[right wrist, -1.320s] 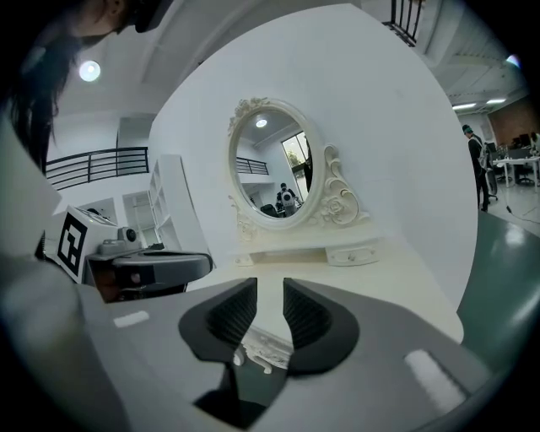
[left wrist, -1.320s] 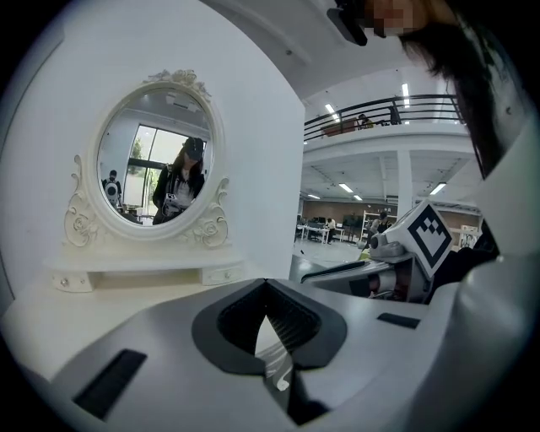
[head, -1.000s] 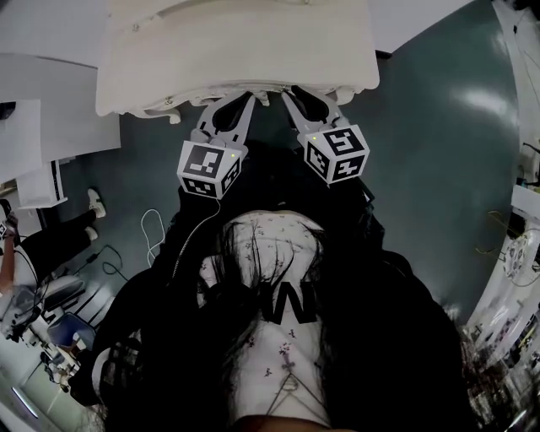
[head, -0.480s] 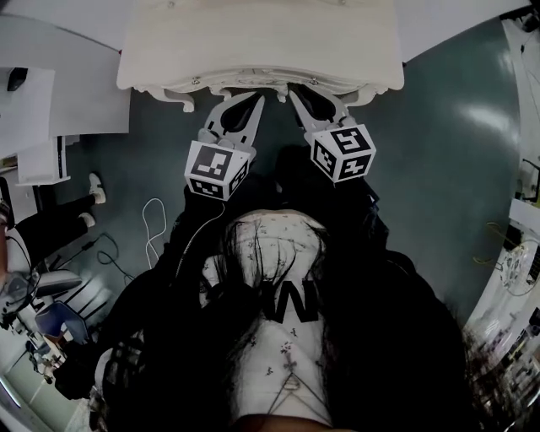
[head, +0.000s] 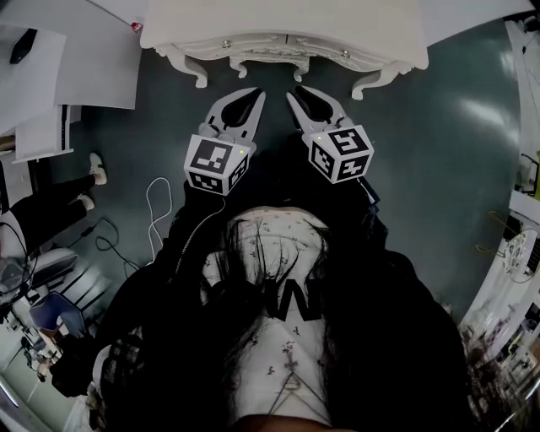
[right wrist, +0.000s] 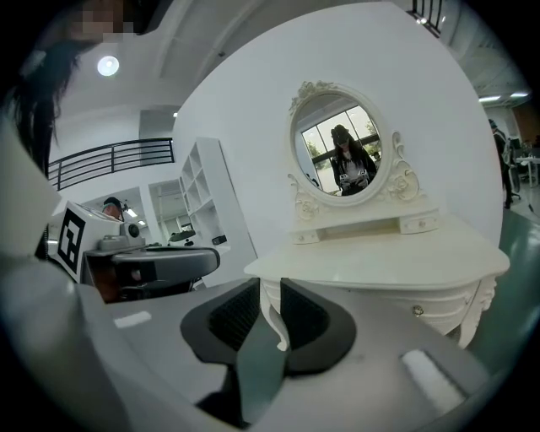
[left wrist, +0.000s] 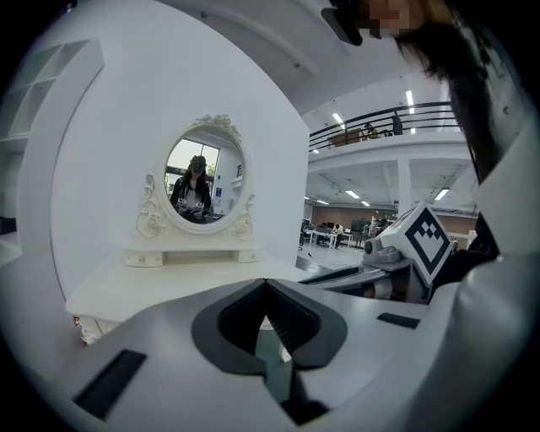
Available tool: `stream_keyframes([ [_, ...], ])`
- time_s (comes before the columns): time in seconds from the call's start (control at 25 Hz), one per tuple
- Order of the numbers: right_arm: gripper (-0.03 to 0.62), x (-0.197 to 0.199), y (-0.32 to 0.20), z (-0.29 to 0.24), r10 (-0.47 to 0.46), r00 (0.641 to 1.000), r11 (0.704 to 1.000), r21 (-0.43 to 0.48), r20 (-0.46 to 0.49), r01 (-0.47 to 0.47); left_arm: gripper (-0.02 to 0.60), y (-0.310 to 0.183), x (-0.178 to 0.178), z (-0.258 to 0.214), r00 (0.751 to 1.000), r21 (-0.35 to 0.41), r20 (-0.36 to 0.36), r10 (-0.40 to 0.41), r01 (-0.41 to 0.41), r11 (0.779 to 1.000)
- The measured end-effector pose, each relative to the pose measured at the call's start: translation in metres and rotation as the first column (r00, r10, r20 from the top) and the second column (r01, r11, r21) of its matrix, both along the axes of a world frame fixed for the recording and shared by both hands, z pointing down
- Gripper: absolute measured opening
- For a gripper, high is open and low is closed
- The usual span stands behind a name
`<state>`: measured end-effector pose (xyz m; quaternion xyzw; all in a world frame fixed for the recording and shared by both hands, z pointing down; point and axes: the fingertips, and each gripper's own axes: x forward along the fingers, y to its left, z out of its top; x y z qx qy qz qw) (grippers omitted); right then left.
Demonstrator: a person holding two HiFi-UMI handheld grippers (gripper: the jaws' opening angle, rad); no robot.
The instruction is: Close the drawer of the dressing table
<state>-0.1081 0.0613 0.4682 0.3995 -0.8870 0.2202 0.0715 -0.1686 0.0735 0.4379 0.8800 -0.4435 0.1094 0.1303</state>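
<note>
Drawer [head: 285, 44] sits flush in the front of the white counter [head: 287, 18], at the top of the head view. Oval mirror [right wrist: 337, 143] stands on top. Left tongs [head: 253, 93] have their tips pressed together, nothing in them. Right tongs [head: 297, 91] are spread a narrow gap, empty. Both hang over the dark floor [head: 439, 152], near the counter front, not touching it.

Even indoor light, with strong fisheye warp in all 3 views.
In the head view the dressing table [head: 287, 34] glares almost blown-out white. The glossy floor [head: 472, 110] carries soft bright reflections, and the person's dark clothes [head: 371, 337] sink into shadow. Ceiling strip lights [left wrist: 337, 118] and 1 round lamp [right wrist: 107, 65] shine overhead. The edges bend and darken to black corners, and the near foreground is soft.
</note>
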Motion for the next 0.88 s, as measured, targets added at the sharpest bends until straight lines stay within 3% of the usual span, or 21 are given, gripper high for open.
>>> stream_keyframes([
  [0.44,0.048,-0.025,0.048,0.000,0.006,0.999,1.000,-0.004,-0.041,-0.006,-0.002,0.036,-0.021,0.001,0.999,0.008,-0.036,0.033,-0.033,0.999],
  [0.88,0.009,-0.009,0.065,-0.001,-0.069,0.995,0.998,-0.005,-0.065,0.069,-0.002,0.049,-0.012,0.000,0.997,0.008,-0.043,-0.062,0.062,0.998],
])
